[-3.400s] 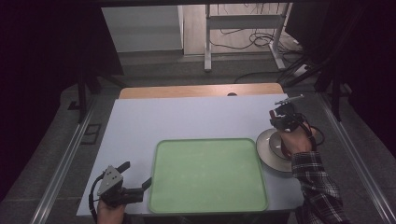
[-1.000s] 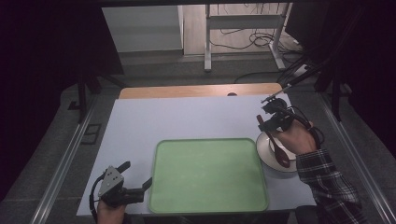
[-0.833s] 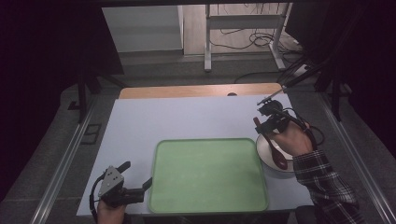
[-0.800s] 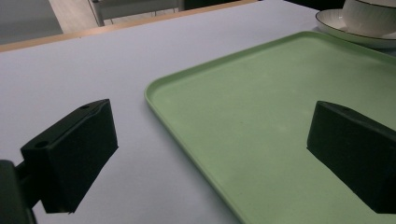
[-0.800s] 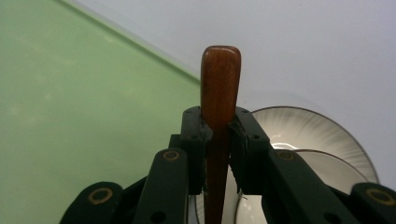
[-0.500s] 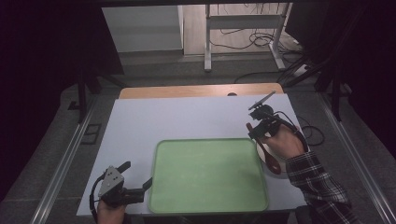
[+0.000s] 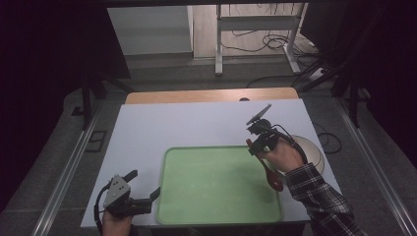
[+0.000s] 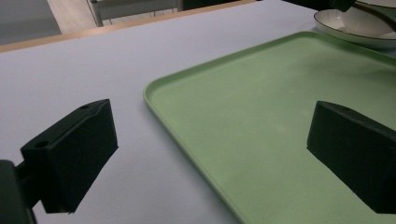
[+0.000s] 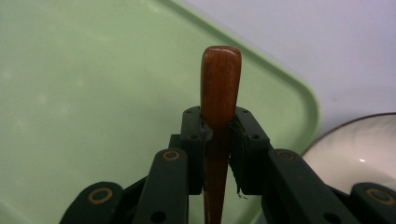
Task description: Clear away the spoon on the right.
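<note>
My right gripper is shut on a reddish-brown wooden spoon. It holds the spoon over the right edge of the green tray. In the right gripper view the spoon's handle sticks out past the shut gripper, with the tray's corner below it. The spoon's rounded end hangs under the hand, toward the tray's front right. My left gripper rests at the table's front left, open, its fingertips at the tray's front left corner. In the left gripper view the open gripper has nothing between its jaws.
A white bowl with a dark rim stands just right of the tray, also in the left gripper view as the bowl and in the right gripper view as the bowl. The white table reaches a wooden strip at the back.
The right hand has carried the spoon left and down, from above the bowl to over the tray's right edge. The left gripper has stayed in place.
</note>
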`<state>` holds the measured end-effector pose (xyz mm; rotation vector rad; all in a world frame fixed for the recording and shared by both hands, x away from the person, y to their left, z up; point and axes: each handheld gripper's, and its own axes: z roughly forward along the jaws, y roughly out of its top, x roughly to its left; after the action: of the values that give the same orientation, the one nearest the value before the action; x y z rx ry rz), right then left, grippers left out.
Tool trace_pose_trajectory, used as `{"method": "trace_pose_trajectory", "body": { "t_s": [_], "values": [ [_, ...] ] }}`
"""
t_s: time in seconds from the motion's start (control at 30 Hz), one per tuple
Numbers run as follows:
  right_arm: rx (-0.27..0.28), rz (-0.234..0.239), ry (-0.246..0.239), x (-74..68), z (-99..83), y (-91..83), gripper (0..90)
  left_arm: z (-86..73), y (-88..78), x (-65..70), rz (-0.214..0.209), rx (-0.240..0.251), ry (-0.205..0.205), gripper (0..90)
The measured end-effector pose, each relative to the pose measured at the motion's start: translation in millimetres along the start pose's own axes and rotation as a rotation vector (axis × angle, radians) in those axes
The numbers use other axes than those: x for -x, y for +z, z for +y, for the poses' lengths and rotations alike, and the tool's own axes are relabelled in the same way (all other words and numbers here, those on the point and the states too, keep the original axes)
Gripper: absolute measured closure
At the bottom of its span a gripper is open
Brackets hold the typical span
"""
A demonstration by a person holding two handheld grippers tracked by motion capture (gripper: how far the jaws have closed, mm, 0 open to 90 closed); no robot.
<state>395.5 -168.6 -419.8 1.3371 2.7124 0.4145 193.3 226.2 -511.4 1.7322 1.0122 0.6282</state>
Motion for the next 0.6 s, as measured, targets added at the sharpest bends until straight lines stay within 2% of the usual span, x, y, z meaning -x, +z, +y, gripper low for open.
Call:
{"method": "trace_pose_trajectory", "body": {
  "t_s": [0.3, 0.6],
  "values": [
    [-0.045, 0.019, 0.002, -7.1, -2.4, 25.5, 76.6, 0.1, 0.0, 0.0, -0.001, 0.001, 0.0, 1.4],
    [-0.057, 0.029, 0.021, -11.4, -4.8, 42.3, 76.5, 0.0, -0.1, -0.1, -0.002, 0.002, -0.001, 1.5]
  ]
}}
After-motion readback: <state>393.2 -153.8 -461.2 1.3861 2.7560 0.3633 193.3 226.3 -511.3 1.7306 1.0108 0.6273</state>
